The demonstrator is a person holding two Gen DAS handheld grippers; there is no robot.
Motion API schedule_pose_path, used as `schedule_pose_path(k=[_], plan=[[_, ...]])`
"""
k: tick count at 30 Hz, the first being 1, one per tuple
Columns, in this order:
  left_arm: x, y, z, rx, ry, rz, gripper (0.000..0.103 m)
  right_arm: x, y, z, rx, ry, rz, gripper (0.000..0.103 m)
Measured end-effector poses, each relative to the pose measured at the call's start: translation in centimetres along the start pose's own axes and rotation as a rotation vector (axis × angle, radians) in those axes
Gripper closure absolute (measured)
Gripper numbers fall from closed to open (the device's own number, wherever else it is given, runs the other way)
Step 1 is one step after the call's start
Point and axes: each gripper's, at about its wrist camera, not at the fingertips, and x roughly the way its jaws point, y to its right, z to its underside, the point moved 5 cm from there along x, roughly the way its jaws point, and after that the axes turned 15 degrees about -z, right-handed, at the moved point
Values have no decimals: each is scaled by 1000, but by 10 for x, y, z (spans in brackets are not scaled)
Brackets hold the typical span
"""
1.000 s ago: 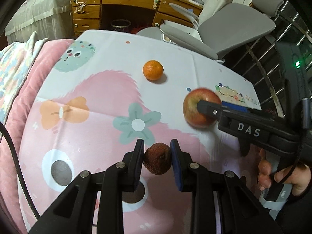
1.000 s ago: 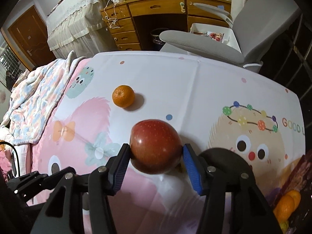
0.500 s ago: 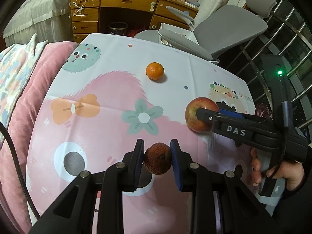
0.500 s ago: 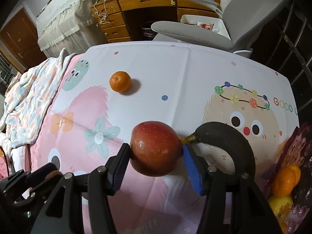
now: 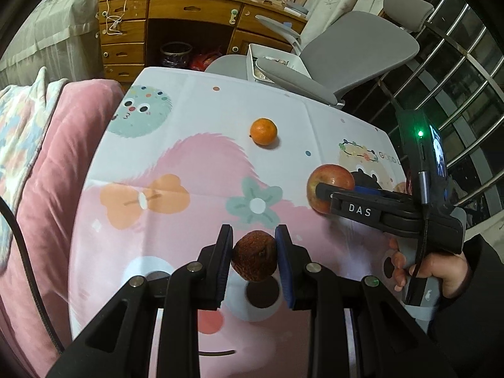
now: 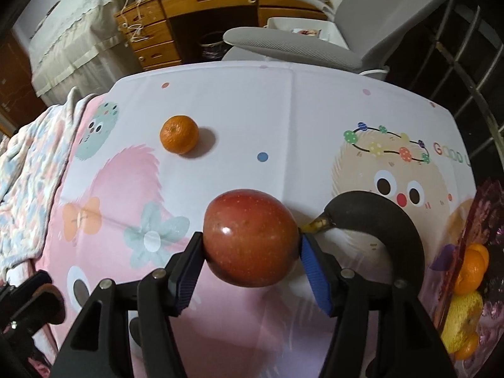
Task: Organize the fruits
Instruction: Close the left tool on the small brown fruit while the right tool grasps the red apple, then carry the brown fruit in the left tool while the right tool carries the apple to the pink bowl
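Since a second ago both cameras have drawn back, showing more of the room, and the right gripper's (image 6: 250, 252) jaws are opening around the red apple (image 6: 250, 241), whose right side now shows a slight gap from the blue pad. Left wrist view: the left gripper (image 5: 253, 256) is clamped on a small brown rough-skinned fruit (image 5: 254, 257) above a table cover (image 5: 195, 154) printed with pink cartoon creatures, a flower and a bow; a mandarin (image 5: 263, 131) lies farther off. Beyond stand a wooden desk (image 5: 176, 31) and grey office chair (image 5: 356, 53). "DAS" is printed on the right gripper. Right wrist view: a blackened banana (image 6: 378, 220) lies just beside the apple; "GOOD" is printed on the cover's right edge; citrus fruits (image 6: 471, 267) sit in a box.
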Motion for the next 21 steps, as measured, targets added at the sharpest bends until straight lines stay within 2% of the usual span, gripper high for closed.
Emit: schedule_pose_path(k=[9,16,21], plan=[[-8,-14,-4,42,-16,32,77,-9,-2,26,108,-22,-3,43],[-15,4,4,93,-33,73,77,-26,-10,64,170,-59,-50,43],[-25,26,11,140,-29,87,77,-49,-13,85,194,-45,-103,43]])
